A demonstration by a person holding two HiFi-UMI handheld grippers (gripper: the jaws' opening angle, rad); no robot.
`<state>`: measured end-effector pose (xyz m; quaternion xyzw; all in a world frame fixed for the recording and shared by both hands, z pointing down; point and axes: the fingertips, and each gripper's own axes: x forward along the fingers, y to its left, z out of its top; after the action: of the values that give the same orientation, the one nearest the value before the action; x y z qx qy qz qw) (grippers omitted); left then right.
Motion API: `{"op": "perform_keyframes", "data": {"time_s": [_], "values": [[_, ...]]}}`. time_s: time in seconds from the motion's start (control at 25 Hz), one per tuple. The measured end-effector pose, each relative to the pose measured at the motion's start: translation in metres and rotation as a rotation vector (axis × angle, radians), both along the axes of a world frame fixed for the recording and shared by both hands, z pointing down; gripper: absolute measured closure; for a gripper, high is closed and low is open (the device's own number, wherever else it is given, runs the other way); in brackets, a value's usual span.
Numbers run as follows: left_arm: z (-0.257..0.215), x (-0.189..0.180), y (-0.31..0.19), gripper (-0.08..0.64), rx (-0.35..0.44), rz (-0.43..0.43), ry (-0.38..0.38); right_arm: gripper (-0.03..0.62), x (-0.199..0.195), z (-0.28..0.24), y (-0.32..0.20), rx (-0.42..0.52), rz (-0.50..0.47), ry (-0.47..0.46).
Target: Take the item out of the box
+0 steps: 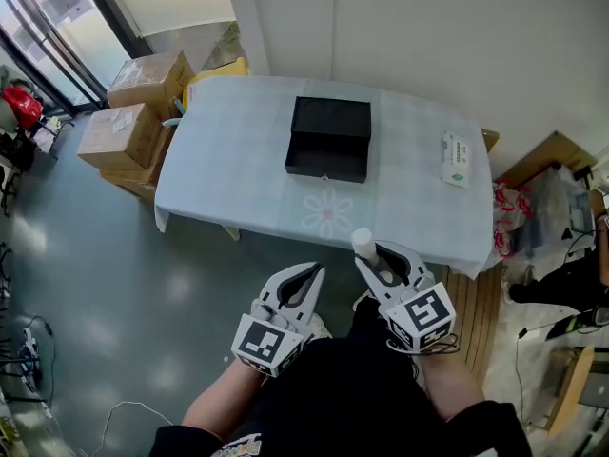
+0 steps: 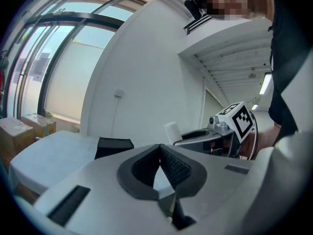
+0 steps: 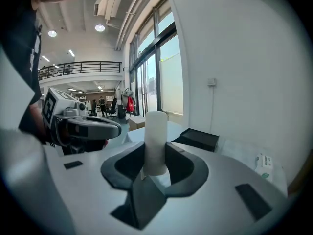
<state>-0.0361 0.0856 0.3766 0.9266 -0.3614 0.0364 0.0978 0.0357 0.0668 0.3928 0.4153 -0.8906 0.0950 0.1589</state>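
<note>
Bright daylight from tall windows at left, soft glare patches on the floor, box sharp on the bench, gripper views fisheye-bent with dark corners, white cylinder slightly soft near the lens, ceiling lights glowing

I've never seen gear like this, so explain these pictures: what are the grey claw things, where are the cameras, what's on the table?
No robot here: a person holds a grey two-fingered gripper in each hand. One picture is from a camera on the person's head, looking down; the other two are from cameras riding on the grippers. On the pale-clothed table sit an open black box and a white packet. The right gripper has its fingers closed on a white cylinder; the left gripper has its fingers closed, empty.
</note>
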Motion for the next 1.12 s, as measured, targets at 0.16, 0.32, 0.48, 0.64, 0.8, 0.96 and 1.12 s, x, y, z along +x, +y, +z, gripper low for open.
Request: {"op": "perform_keyframes", "data": {"time_s": [0.16, 0.32, 0.48, 0.64, 0.8, 0.96, 1.12], "values": [[-0.002, -0.006, 0.004, 0.551, -0.049, -0.024, -0.029, 0.457, -0.008, -0.003, 0.009, 0.012, -0.009, -0.009], [-0.001, -0.004, 0.009, 0.551, -0.002, -0.004, -0.005, 0.457, -0.013, -0.005, 0.017, 0.015, -0.013, -0.026], [-0.003, -0.004, 0.011, 0.552, -0.01, -0.012, -0.01, 0.457, -0.018, -0.002, 0.026, 0.007, -0.033, -0.026], [0.0, -0.003, 0.009, 0.552, -0.011, -0.013, -0.004, 0.457, -0.017, 0.002, 0.028, -0.002, -0.035, -0.033], [0.002, -0.003, 0.01, 0.551, -0.013, -0.017, -0.002, 0.457, -0.017, 0.005, 0.029, -0.01, -0.03, -0.041], [0.002, -0.003, 0.009, 0.551, -0.025, -0.028, -0.011, 0.459, -0.015, 0.007, 0.03, -0.014, -0.022, -0.04], [0.001, -0.001, 0.012, 0.551, -0.038, -0.025, -0.011, 0.459, -0.013, 0.007, 0.032, -0.013, -0.018, -0.043]]}}
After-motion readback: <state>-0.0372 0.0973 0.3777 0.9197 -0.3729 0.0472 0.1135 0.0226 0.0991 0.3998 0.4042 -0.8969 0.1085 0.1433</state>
